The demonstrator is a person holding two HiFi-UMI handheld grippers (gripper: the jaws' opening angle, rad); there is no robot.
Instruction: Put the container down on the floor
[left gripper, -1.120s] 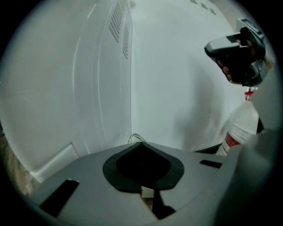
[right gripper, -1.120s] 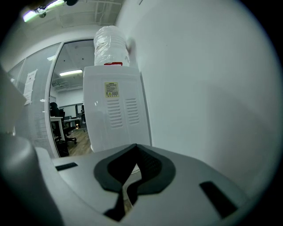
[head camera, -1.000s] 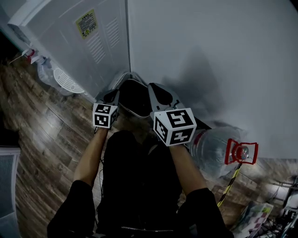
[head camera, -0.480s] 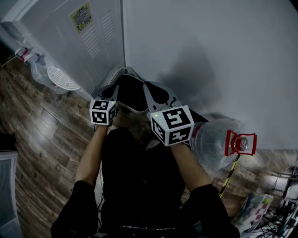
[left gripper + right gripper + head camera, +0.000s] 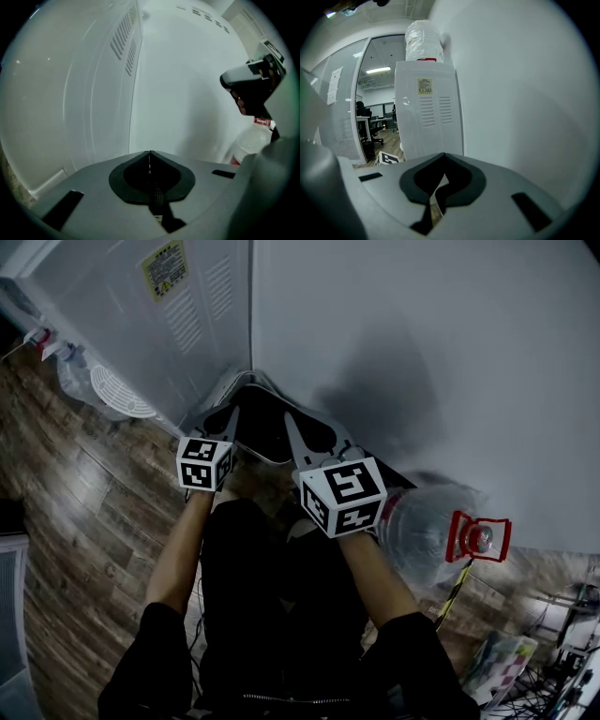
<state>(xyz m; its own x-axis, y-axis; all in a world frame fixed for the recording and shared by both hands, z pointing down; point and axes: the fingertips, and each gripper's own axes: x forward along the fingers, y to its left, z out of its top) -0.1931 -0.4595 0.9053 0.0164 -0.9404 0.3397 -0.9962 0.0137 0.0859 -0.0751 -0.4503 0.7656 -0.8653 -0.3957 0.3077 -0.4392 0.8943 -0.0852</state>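
The container (image 5: 265, 427) is a dark bin with a white rim, seen in the head view close to the corner of the wall, just above the wooden floor (image 5: 84, 512). My left gripper (image 5: 232, 413) lies on its left rim and my right gripper (image 5: 292, 420) on its right rim. In the left gripper view my left gripper (image 5: 150, 153) has its jaws closed to a thin line. My right gripper (image 5: 443, 155) is closed too, with a thin white edge showing in the gap behind its tips. The bin itself is hidden under the jaws in both gripper views.
A white water dispenser (image 5: 425, 112) stands to the left of the corner, with a bottle (image 5: 423, 40) on top. The white wall (image 5: 422, 352) is straight ahead. A large water bottle (image 5: 422, 526) with a red handle (image 5: 478, 538) lies on the floor at right. A white mesh disc (image 5: 117, 395) leans at left.
Both grippers and the bin have moved a little further toward the wall corner. Their grip looks the same.
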